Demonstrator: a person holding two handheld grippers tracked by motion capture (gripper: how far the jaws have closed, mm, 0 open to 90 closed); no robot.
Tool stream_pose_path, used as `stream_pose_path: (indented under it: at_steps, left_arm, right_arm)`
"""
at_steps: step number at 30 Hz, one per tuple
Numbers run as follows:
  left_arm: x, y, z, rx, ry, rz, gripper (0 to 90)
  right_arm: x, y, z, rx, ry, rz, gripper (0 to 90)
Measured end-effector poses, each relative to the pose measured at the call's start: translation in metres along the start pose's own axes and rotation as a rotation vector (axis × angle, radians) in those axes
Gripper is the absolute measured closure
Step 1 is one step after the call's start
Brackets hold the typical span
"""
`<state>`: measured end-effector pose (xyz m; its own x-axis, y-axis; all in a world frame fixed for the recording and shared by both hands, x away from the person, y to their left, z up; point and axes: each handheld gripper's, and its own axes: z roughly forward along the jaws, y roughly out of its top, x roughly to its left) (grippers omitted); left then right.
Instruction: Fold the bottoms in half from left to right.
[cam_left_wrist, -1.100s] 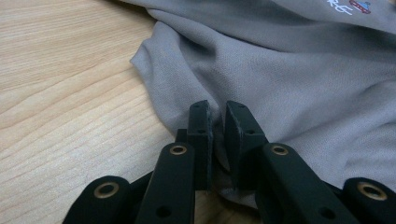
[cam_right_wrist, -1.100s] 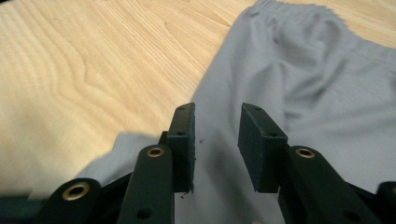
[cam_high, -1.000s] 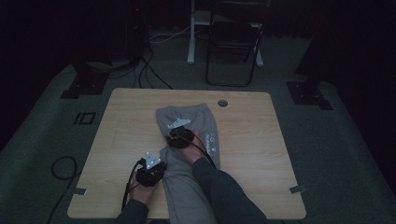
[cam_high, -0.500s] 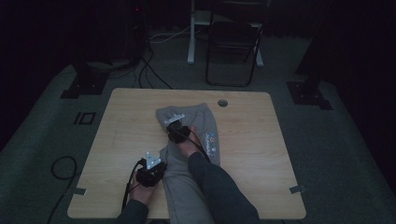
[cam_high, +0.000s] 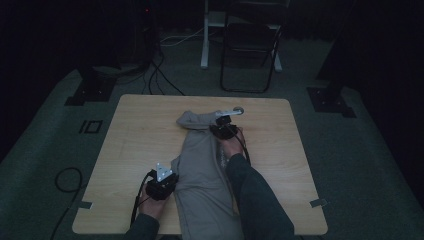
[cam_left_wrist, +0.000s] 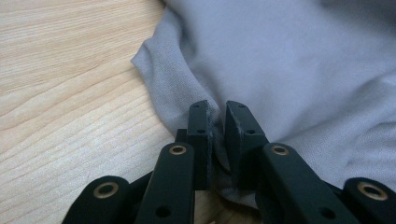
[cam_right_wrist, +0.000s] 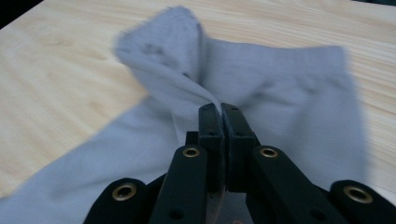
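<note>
Grey garment (cam_high: 200, 170) | both grippers pinch edges | bare table (cam_high: 135, 135) leftward

Count, high view: one worktop (cam_high: 150, 130), wooden. One grey garment (cam_high: 200, 165) on it. Two grippers: left gripper (cam_high: 161, 184), right gripper (cam_high: 223, 127); two black jaws on each. One chair (cam_high: 248, 45) behind the worktop. Two forearms entering from the near edge.

We see grey garment (cam_high: 200, 170) lying lengthwise down middle of wooden table (cam_high: 135, 135), far end bunched and lifted into fold, near end over table's front edge.
</note>
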<state>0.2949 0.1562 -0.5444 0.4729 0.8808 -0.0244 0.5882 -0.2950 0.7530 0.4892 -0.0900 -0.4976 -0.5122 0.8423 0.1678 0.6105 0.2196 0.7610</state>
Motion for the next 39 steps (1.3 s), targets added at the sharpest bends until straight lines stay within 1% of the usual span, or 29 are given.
stream_pose_path:
  at_steps: [1, 3, 4, 7, 8, 9, 11, 12, 14, 15, 16, 18, 20, 21, 23, 24, 26, 27, 28, 30, 31, 32, 33, 34, 35, 36, 37, 38, 39]
  left_arm:
    - [0.0, 0.0, 0.0, 0.0, 0.0, 0.0, 80.8]
    - [0.0, 0.0, 0.0, 0.0, 0.001, 0.001, 80.2]
    - [0.0, 0.0, 0.0, -0.001, 0.0, -0.001, 80.2]
    - [0.0, 0.0, 0.0, -0.001, 0.0, -0.002, 79.2]
    - [0.0, 0.0, 0.0, -0.002, -0.001, -0.002, 78.3]
    - [0.0, 0.0, 0.0, -0.004, -0.003, -0.001, 76.1]
    - [0.0, 0.0, 0.0, -0.002, -0.007, 0.006, 70.6]
    - [-0.001, 0.0, 0.0, -0.002, -0.006, 0.008, 69.0]
    - [-0.001, 0.0, 0.0, -0.002, -0.008, 0.008, 64.9]
    - [-0.001, 0.0, 0.0, -0.003, -0.009, 0.008, 62.9]
    - [0.0, 0.0, 0.0, -0.002, -0.014, 0.004, 61.0]
    - [0.001, 0.0, 0.0, -0.005, -0.017, -0.005, 57.4]
    - [0.002, 0.0, 0.0, -0.006, -0.021, -0.008, 56.6]
    - [0.002, 0.0, 0.0, -0.007, -0.023, -0.007, 55.8]
    - [0.002, 0.0, 0.0, -0.016, -0.029, -0.007, 55.2]
    - [0.002, 0.0, -0.001, -0.024, -0.032, -0.01, 55.1]
    - [0.003, 0.0, -0.002, -0.037, -0.038, -0.015, 54.8]
    - [0.004, -0.001, -0.003, -0.046, -0.041, -0.018, 54.6]
    - [0.004, -0.001, -0.004, -0.057, -0.045, -0.022, 54.5]
    - [0.006, -0.002, -0.005, -0.079, -0.056, -0.035, 54.1]
    - [0.006, -0.002, -0.006, -0.083, -0.06, -0.04, 54.1]
    - [0.008, -0.002, -0.006, -0.091, -0.066, -0.047, 54.1]
    - [0.008, -0.002, -0.007, -0.097, -0.069, -0.051, 54.1]
    - [0.009, -0.002, -0.007, -0.099, -0.073, -0.057, 54.1]
    - [0.009, -0.003, -0.007, -0.099, -0.073, -0.058, 54.1]
    - [0.009, -0.003, -0.007, -0.099, -0.073, -0.058, 54.1]
    - [0.009, -0.003, -0.007, -0.099, -0.073, -0.058, 54.1]
    - [0.008, -0.003, -0.006, -0.101, -0.071, -0.054, 54.1]
    - [0.008, -0.003, -0.006, -0.099, -0.072, -0.052, 54.1]
  right_arm:
    - [-0.008, -0.001, -0.002, 0.001, -0.005, 0.01, 87.7]
    - [-0.028, -0.006, -0.006, 0.015, -0.033, 0.031, 87.6]
    - [-0.031, -0.007, -0.006, 0.018, -0.036, 0.036, 87.3]
    - [-0.046, -0.013, -0.008, 0.041, -0.094, 0.047, 86.7]
    - [-0.048, -0.014, -0.008, 0.046, -0.104, 0.05, 84.5]
    - [-0.052, -0.015, -0.009, 0.051, -0.117, 0.055, 80.4]
    - [-0.056, -0.016, -0.012, 0.05, -0.128, 0.062, 73.8]
    - [-0.056, -0.016, -0.014, 0.045, -0.121, 0.066, 71.1]
    - [-0.057, -0.015, -0.018, 0.023, -0.093, 0.073, 63.3]
    - [-0.056, -0.014, -0.018, 0.013, -0.075, 0.078, 62.3]
    - [-0.056, -0.014, -0.018, 0.01, -0.068, 0.078, 61.3]
    - [-0.054, -0.015, -0.016, 0.012, -0.063, 0.084, 58.8]
    - [-0.054, -0.017, -0.01, 0.017, -0.05, 0.109, 57.8]
    - [-0.054, -0.019, -0.006, 0.027, -0.034, 0.125, 56.9]
    - [-0.053, -0.022, 0.001, 0.047, -0.02, 0.154, 56.2]
    - [-0.053, -0.023, 0.004, 0.053, -0.014, 0.16, 57.5]
    - [-0.053, -0.026, 0.009, 0.082, -0.008, 0.179, 72.8]
    - [-0.052, -0.027, 0.01, 0.094, -0.026, 0.182, 83.9]
    - [-0.052, -0.027, 0.009, 0.087, -0.043, 0.182, 89.2]
    - [-0.052, -0.025, 0.002, 0.048, -0.044, 0.167, 89.8]
    - [-0.051, -0.022, -0.005, 0.024, -0.058, 0.145, 89.8]
    - [-0.051, -0.021, -0.009, 0.009, -0.067, 0.133, 89.9]
    - [-0.051, -0.019, -0.016, -0.017, -0.08, 0.127, 89.9]
    - [-0.053, -0.018, -0.02, -0.028, -0.09, 0.123, 89.9]
    - [-0.055, -0.019, -0.025, -0.036, -0.111, 0.12, 89.9]
    - [-0.055, -0.019, -0.025, -0.036, -0.111, 0.12, 89.9]
    - [-0.057, -0.02, -0.026, -0.03, -0.123, 0.123, 89.9]
    - [-0.065, -0.028, -0.024, 0.007, -0.149, 0.143, 89.4]
    - [-0.067, -0.032, -0.021, 0.027, -0.143, 0.154, 89.1]
